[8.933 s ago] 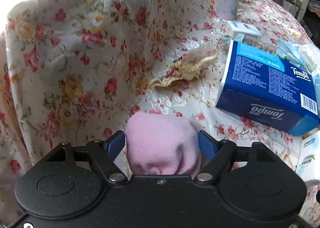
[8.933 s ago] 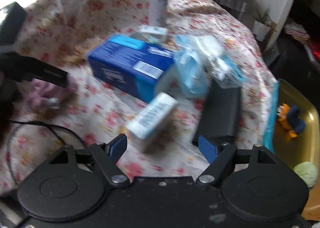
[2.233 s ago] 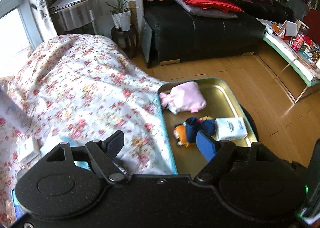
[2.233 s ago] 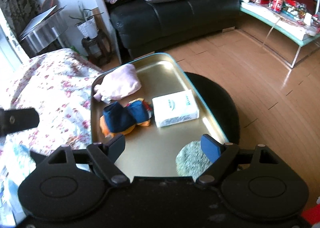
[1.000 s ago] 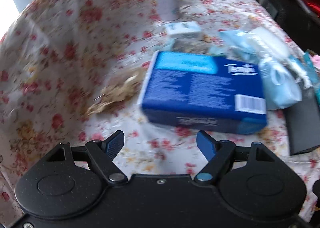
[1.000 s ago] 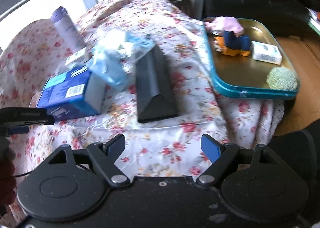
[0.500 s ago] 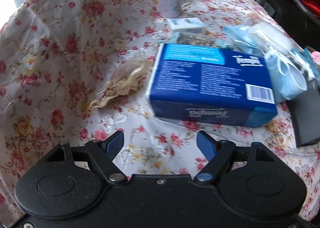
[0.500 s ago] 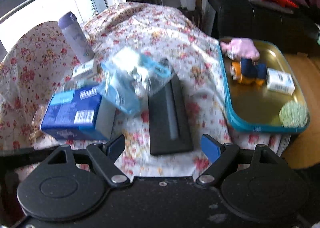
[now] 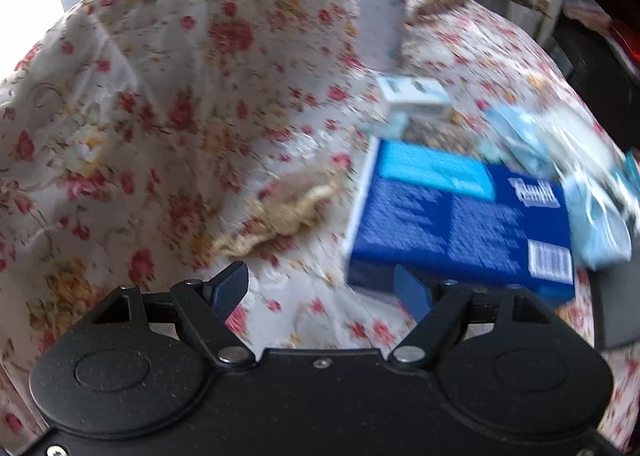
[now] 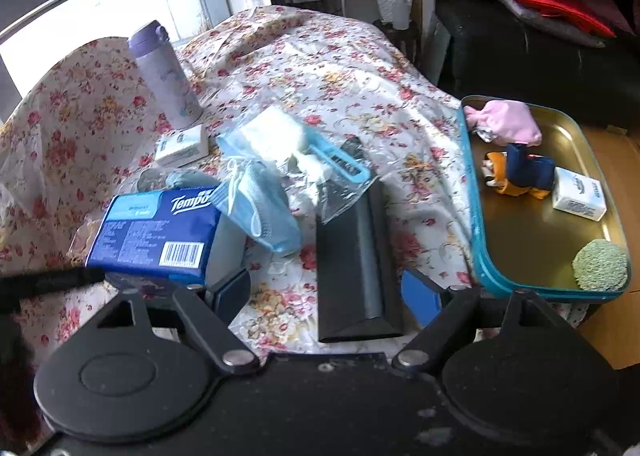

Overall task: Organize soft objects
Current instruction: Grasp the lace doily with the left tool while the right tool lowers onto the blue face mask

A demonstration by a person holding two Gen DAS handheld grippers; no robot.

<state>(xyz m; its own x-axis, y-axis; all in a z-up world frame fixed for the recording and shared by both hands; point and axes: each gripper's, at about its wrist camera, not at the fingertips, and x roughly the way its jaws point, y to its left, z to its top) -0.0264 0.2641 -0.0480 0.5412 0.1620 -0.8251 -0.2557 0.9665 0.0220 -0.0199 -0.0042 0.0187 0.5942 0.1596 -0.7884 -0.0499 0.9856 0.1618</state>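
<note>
Both tongs spread wide, nothing between the tips. Left tongs (image 9: 320,290) hover low over the floral cloth (image 9: 168,104) on the surface, blue tissue pack (image 9: 460,216) just beyond the right tip; view blurred. Tan crumpled scrap (image 9: 280,212) lies left of the pack, near it. Purple bottle (image 9: 380,4) upright at the far side, small white box (image 9: 416,98) near its base. Right tongs (image 10: 326,294) sit back from the near edge, over a dark flat case (image 10: 352,268). Tissue pack (image 10: 156,234) to the left; pale blue masks (image 10: 260,208) and a clear bag (image 10: 304,160) piled between pack and case, bag overlapping the case's far end. Gold tray (image 10: 520,240) with a teal rim at right, off the cloth's edge. In it: pink pouch (image 10: 506,122) far, orange-and-navy plush (image 10: 520,172) touching a white tissue packet (image 10: 580,200) mid, green round pad (image 10: 600,264) in the near right corner.
</note>
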